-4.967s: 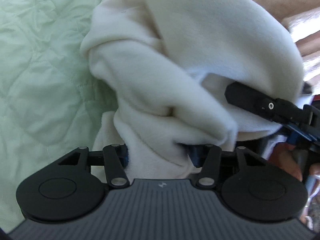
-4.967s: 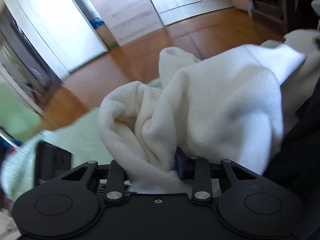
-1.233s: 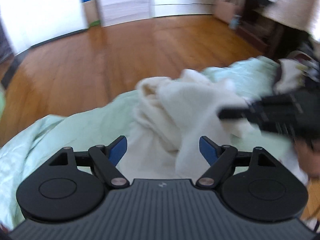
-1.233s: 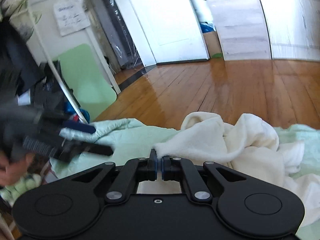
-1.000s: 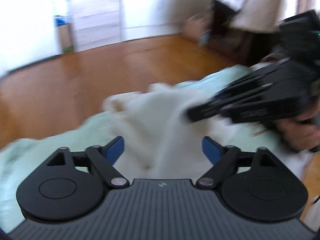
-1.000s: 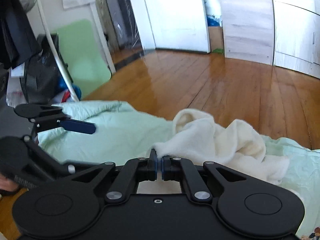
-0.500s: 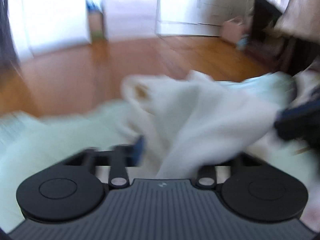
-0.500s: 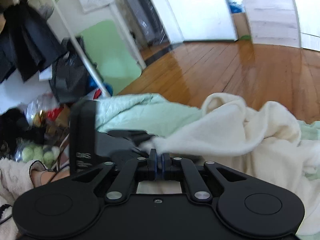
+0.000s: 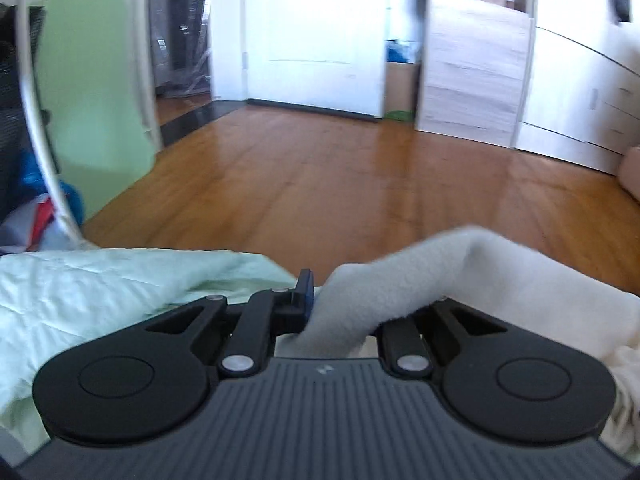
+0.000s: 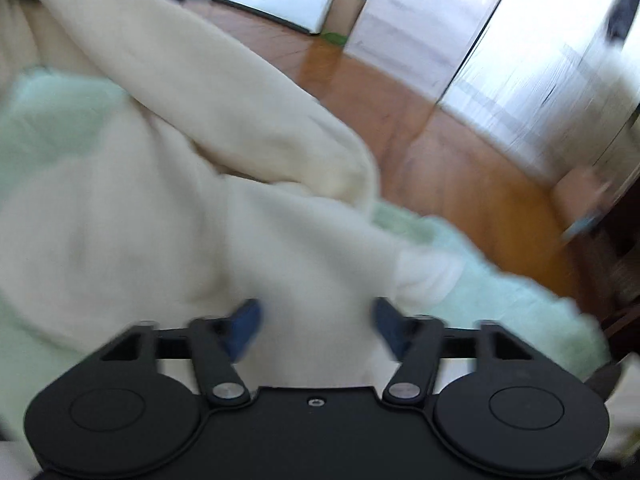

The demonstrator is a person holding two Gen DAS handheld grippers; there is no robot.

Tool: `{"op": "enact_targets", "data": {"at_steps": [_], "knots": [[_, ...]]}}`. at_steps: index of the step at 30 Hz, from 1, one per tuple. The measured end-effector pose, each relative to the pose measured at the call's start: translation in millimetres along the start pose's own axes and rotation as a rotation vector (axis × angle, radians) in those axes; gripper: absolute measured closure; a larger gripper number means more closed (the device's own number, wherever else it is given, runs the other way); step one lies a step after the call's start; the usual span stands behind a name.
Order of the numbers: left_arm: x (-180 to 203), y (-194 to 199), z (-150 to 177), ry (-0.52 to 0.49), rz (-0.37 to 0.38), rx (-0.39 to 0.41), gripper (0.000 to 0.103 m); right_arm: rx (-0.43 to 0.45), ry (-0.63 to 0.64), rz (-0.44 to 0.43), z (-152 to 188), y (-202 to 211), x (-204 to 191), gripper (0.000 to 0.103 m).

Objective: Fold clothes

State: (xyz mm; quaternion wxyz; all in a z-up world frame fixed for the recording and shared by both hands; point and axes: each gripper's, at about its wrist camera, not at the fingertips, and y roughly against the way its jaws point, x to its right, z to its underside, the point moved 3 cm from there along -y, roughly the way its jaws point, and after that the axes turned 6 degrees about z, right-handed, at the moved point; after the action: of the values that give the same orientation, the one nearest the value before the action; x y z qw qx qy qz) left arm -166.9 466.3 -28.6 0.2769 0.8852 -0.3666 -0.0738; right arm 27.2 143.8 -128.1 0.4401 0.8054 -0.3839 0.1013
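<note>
Meanwhile left claw [image 9: 320, 300] closing on fleece [image 9: 372, 296], angled downward.

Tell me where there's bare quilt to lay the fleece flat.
Widest free patch: the green quilt left of the left gripper, up to its floor-side edge. A narrower strip lies right of the fleece, by the floor. The middle, under the right gripper, is crowded with bunched fleece.

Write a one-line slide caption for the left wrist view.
Left gripper closing on a fold of cream fleece garment over a pale green quilt, wooden floor beyond.
</note>
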Motion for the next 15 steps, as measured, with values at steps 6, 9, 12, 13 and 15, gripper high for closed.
{"op": "enact_targets", "data": {"at_steps": [6, 9, 12, 13, 15], "knots": [[-27.1, 23.2, -19.7, -0.003, -0.064, 0.093, 0.09, -0.073, -0.252, -0.131, 3.1, -15.9, 24.3, 0.096], [-50.7, 32.8, -37.9, 0.04, -0.089, 0.135, 0.09, 0.005, -0.418, -0.095, -2.0, 16.3, 68.8, 0.096], [-81.4, 46.0, -52.9, 0.109, -0.126, 0.176, 0.09, 0.088, -0.466, 0.002, -13.7, 53.0, 111.1, 0.097], [-92.0, 50.4, -56.2, 0.13, -0.144, 0.192, 0.09, 0.126, -0.458, 0.063, -18.5, 67.0, 123.8, 0.097], [-114.0, 60.2, -63.3, 0.171, -0.192, 0.234, 0.09, 0.186, -0.479, 0.141, -25.5, 91.7, 147.2, 0.097]]}}
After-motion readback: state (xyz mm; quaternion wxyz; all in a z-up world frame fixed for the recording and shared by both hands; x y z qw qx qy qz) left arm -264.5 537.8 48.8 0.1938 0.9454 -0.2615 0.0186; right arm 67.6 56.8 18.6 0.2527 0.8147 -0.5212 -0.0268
